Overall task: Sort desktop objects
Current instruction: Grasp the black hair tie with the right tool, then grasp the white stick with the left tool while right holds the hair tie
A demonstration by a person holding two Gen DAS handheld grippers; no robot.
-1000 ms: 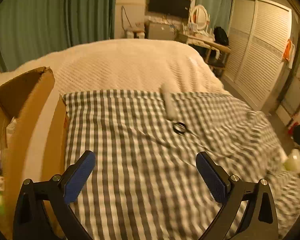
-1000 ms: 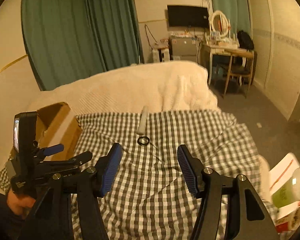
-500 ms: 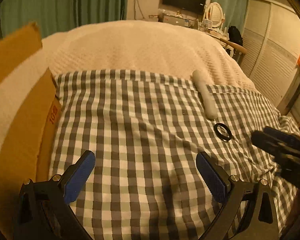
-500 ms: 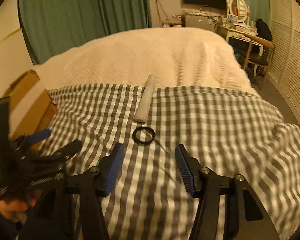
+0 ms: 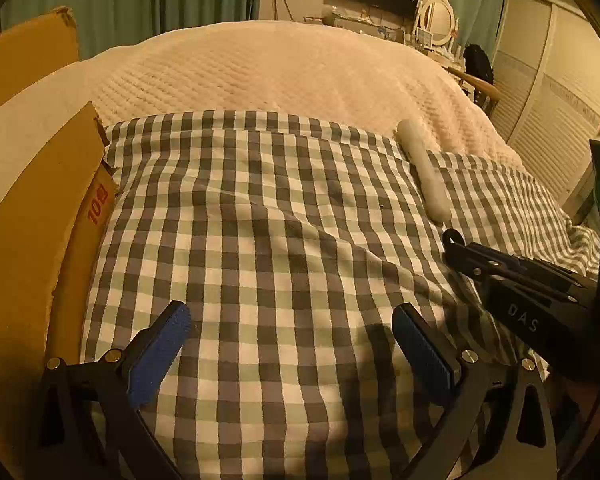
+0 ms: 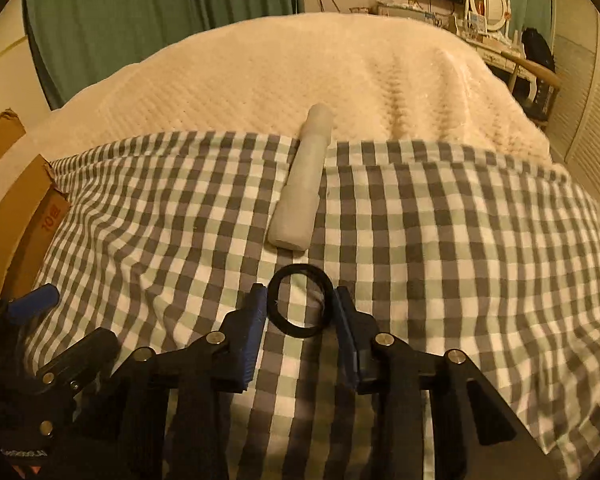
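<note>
A black ring (image 6: 300, 302) lies flat on the checked cloth (image 6: 440, 240). My right gripper (image 6: 300, 312) has come down around it, blue pads touching or nearly touching its left and right sides. A white tube (image 6: 302, 192) lies just beyond the ring; it also shows in the left wrist view (image 5: 422, 168). My left gripper (image 5: 296, 336) is open and empty above bare cloth, left of the right gripper's body (image 5: 512, 280). Only a sliver of the ring (image 5: 454, 235) shows in that view.
A brown cardboard box (image 5: 28, 216) stands at the cloth's left edge, also in the right wrist view (image 6: 16, 208). A cream blanket (image 5: 280, 68) covers the bed beyond. A wardrobe (image 5: 556, 120) and a dressing table with a mirror (image 5: 436, 20) stand at the right.
My right gripper moved forward and down onto the ring and its jaws narrowed around it. My left gripper stayed open and shifted a little over the cloth.
</note>
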